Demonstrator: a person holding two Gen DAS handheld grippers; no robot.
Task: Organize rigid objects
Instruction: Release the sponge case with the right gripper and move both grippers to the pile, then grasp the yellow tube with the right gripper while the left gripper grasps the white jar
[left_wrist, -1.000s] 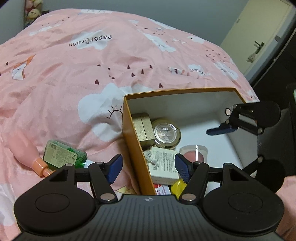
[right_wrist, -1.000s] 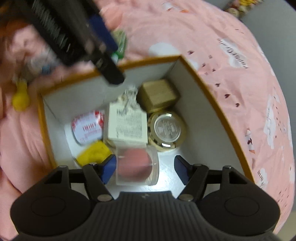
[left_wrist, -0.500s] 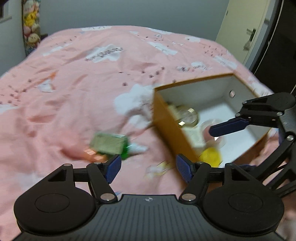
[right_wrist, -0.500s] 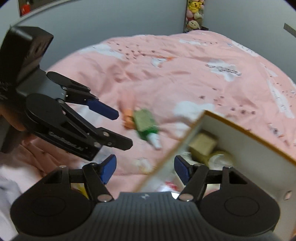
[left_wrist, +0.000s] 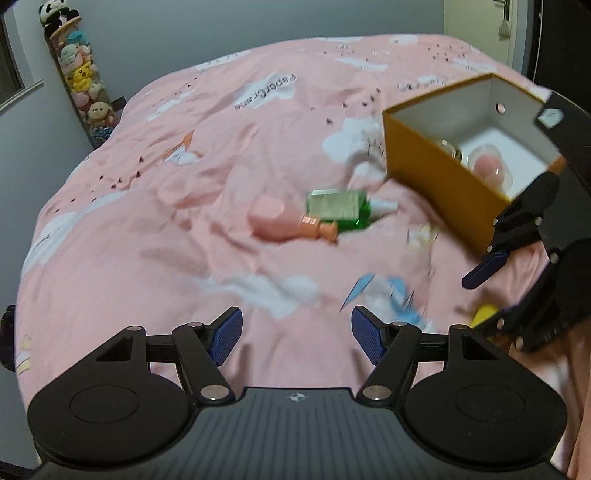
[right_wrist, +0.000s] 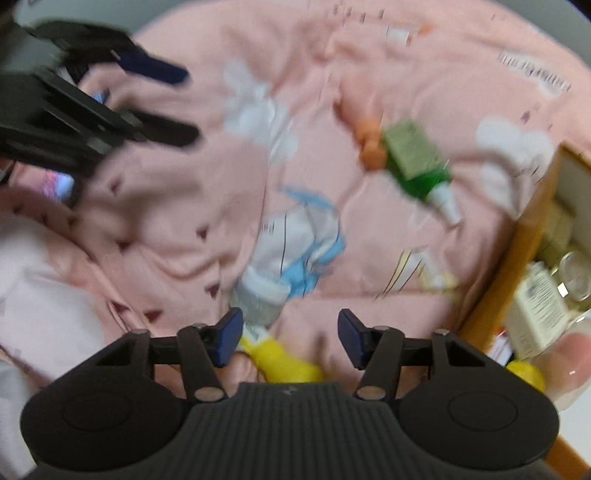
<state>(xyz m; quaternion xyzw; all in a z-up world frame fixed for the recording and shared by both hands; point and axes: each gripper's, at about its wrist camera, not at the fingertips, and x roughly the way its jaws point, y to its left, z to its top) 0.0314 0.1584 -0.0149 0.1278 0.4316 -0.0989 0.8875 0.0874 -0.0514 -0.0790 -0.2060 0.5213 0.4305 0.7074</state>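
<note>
Both hand-held grippers were over the bed, away from the box. The left one stood apart and empty; the right one's jaws, just narrowing, straddled a yellow bottle without clamping, probably next for boxing. The green bottle lay near the box.

place: bedroom — pink quilted bed | plush toys stacked in corner

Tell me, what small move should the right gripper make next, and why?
Probably lower the right gripper onto the yellow tube. The tube lies on the bed between the jaws, which have just been closing but do not press it yet.
</note>
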